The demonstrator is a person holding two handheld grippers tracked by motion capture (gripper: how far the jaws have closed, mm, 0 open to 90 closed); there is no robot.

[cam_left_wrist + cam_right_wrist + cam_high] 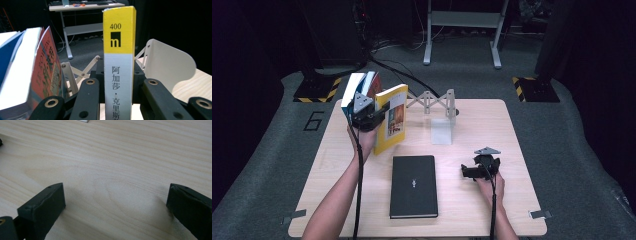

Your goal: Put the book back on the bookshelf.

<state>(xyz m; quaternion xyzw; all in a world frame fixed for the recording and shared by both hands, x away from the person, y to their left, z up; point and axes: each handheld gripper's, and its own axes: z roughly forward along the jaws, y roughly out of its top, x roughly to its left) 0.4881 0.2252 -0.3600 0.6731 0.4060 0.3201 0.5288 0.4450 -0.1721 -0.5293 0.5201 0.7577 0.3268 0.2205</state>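
Spine upright and facing me: that is how the yellow book (119,60) sits in my left gripper (373,116), its long axis vertical, the fingers (86,100) clamped on either side of it low down. In the high view I hold it at the back left of the bench (472,145), just right of the leaning books (360,86) already standing in the expanding white rack (432,102). The move turns on the gap between those leaning books and the rack's white end plate (167,67): the red-covered one (46,72) tilts toward my book at its top, so the slot is narrower high up than at the base, I think, though the base is hidden behind the fingers. The end plate stands well to the right, so there is open room on that side to come in upright and slide left.

My right gripper (480,168) rests low on the bench at the right, fingers (43,206) wide apart with bare wood between them. It lies nearer the black book (413,186) lying flat at the centre front, long axis running away from me.
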